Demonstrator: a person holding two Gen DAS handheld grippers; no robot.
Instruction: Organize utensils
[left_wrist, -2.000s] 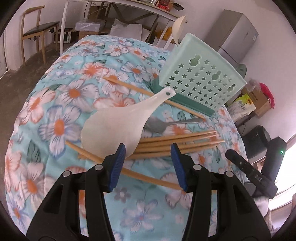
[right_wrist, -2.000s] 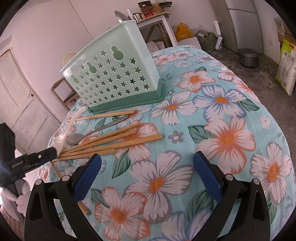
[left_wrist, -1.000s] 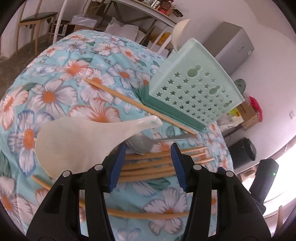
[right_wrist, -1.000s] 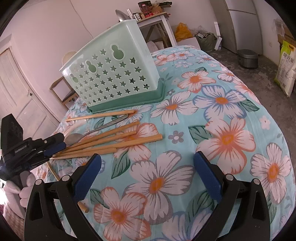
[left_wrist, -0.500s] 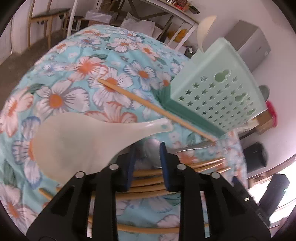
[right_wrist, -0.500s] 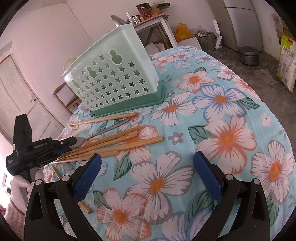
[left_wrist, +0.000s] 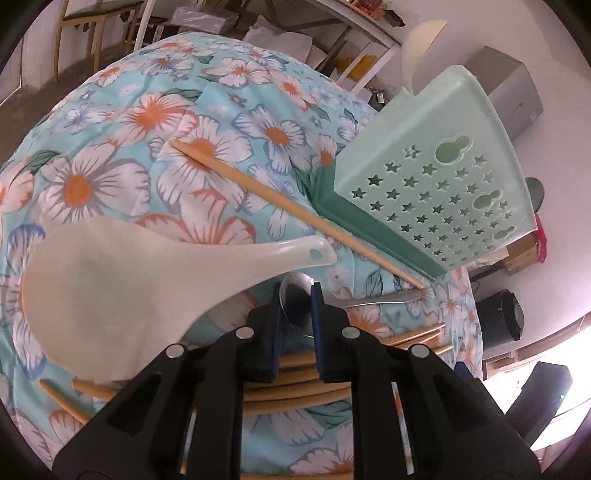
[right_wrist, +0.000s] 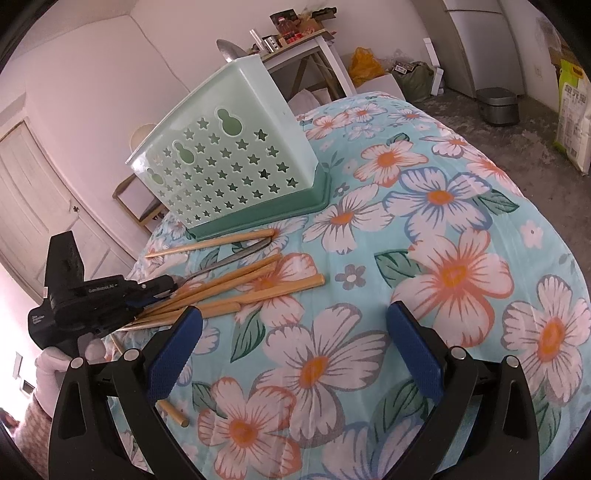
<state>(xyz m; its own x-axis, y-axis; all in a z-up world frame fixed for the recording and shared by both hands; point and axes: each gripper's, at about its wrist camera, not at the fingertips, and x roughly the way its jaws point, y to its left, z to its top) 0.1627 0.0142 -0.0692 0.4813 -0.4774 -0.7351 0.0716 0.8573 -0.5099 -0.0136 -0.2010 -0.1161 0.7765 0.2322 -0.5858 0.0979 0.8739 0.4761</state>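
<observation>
Left wrist view, left hand-held gripper (left_wrist: 295, 295) low, blue pads pinched on metal spoon (left_wrist: 295, 306) bowl at centre frame, smooth white rice paddle (left_wrist: 122, 295) left, perforated mint basket (left_wrist: 436, 184) upper right, right hand-held gripper (right_wrist: 295, 347) wide apart, hovering over floral tabletop (right_wrist: 443, 221).

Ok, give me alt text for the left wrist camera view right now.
The left tool is closed around the bowl of a metal spoon lying on a floral tablecloth. A white rice paddle lies to its left, over loose wooden chopsticks. Beyond stands a mint-green perforated utensil basket.
</observation>
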